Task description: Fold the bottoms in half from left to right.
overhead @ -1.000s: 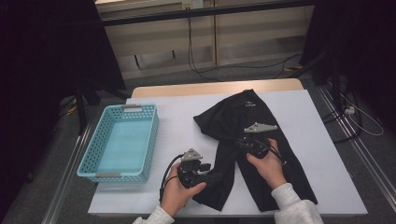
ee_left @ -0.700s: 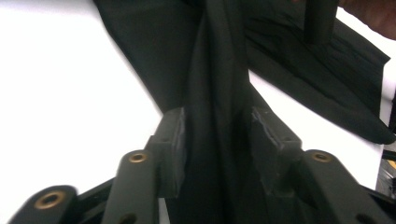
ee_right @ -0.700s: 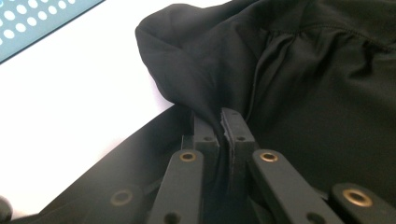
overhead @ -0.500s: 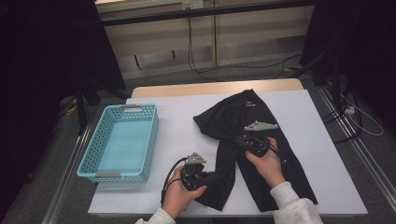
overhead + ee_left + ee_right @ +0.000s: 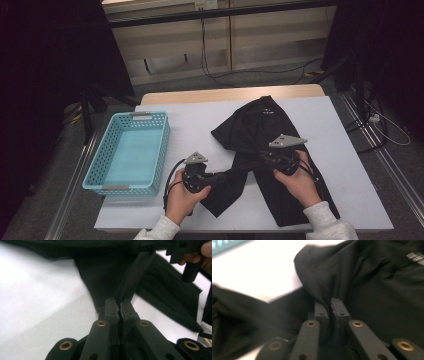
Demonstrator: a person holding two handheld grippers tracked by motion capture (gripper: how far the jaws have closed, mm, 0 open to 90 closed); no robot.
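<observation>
We see a black garment [image 5: 260, 135] lying across the middle and right of the worktop [image 5: 200, 120], reaching its near edge. Our left gripper [image 5: 220, 176] pinches a fold of the cloth tight near the near edge, its jaws having just closed on it. Our right gripper [image 5: 261, 159] pinches another fold further right. A turquoise basket [image 5: 160, 145] stands at the left edge

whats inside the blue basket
Nothing: the blue basket shows a bare floor all over. Its near wall hides a thin strip of that floor at the front edge.
</observation>
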